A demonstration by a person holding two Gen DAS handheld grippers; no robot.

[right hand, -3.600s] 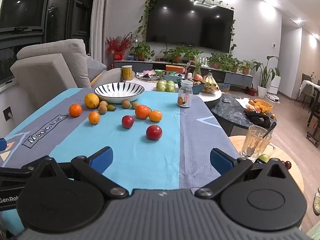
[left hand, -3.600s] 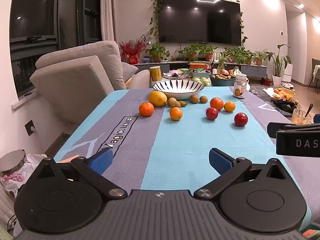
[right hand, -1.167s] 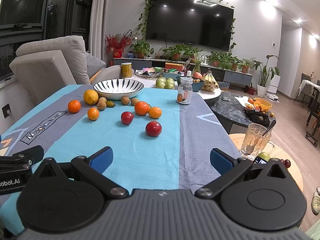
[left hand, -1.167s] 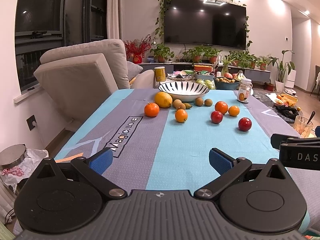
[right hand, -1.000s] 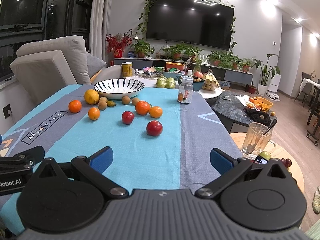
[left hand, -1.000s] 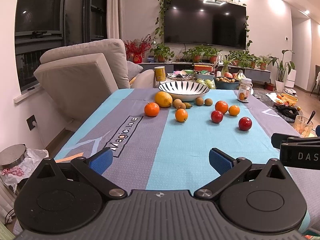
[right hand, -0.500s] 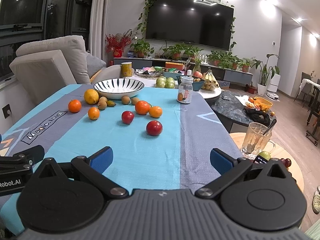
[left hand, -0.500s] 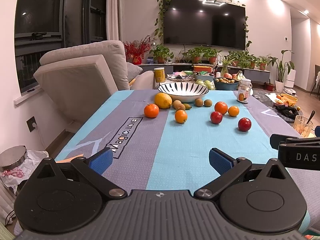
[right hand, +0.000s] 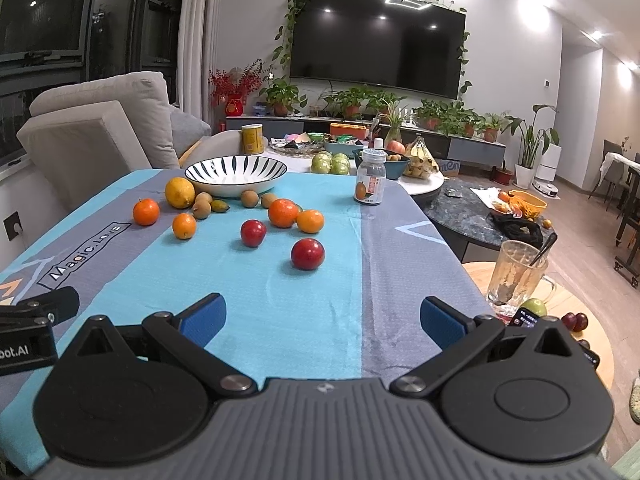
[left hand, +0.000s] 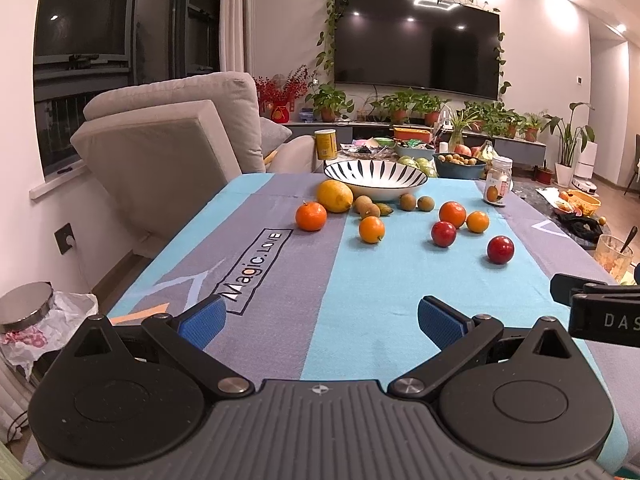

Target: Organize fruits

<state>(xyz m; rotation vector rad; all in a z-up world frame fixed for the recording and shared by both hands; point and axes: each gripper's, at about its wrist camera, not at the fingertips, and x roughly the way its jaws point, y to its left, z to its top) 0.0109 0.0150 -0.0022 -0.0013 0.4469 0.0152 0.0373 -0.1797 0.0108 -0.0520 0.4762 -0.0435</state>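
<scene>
"Magic.LOVE" on the tablecloth (left hand: 256, 264); "DAS" on the right claw (left hand: 600, 318); "bot.AI" on the left claw (right hand: 24, 350).

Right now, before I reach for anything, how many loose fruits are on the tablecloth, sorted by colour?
Orange: 4
Red: 2
Yellow: 1
Brown: 4
Small greenish: 1
Total: 12

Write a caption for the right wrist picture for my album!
Open right gripper faces scattered fruit and a striped bowl on a blue tablecloth.
</scene>
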